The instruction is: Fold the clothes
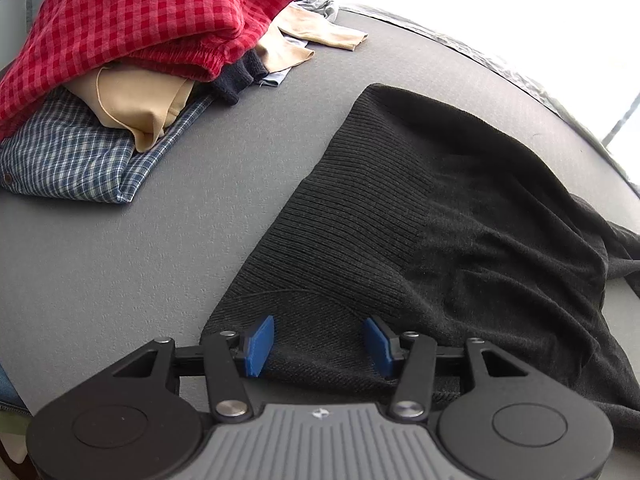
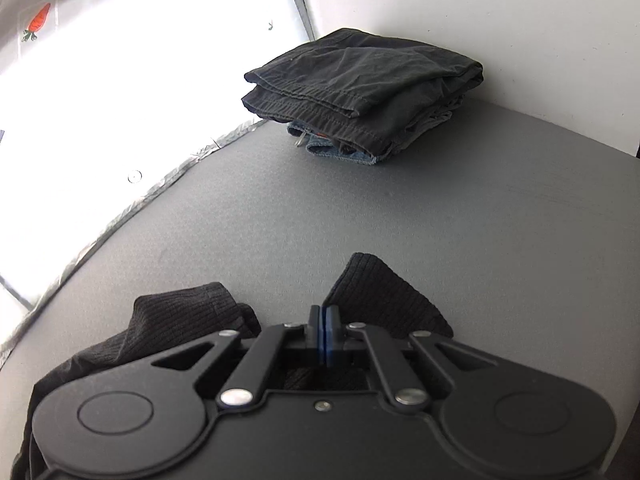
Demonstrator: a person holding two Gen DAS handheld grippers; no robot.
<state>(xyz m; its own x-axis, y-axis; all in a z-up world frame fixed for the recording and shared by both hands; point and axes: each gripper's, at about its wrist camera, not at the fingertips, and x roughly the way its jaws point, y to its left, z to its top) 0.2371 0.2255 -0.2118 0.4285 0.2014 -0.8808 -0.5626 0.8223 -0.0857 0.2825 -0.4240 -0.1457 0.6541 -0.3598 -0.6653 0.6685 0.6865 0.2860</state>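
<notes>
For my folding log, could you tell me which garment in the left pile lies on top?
The red checked garment; the tan cloth and blue plaid shirt lie beneath it.

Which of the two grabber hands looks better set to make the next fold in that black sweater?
Probably the right gripper: it is shut on the black sweater. The left gripper is open above the knit.

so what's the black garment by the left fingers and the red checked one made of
Black ribbed garment: looks like a fine knit, matte, with parallel ribs, possibly wool or acrylic. Red checked garment: soft woven cloth, maybe flannel, with a slightly fuzzy surface.
</notes>
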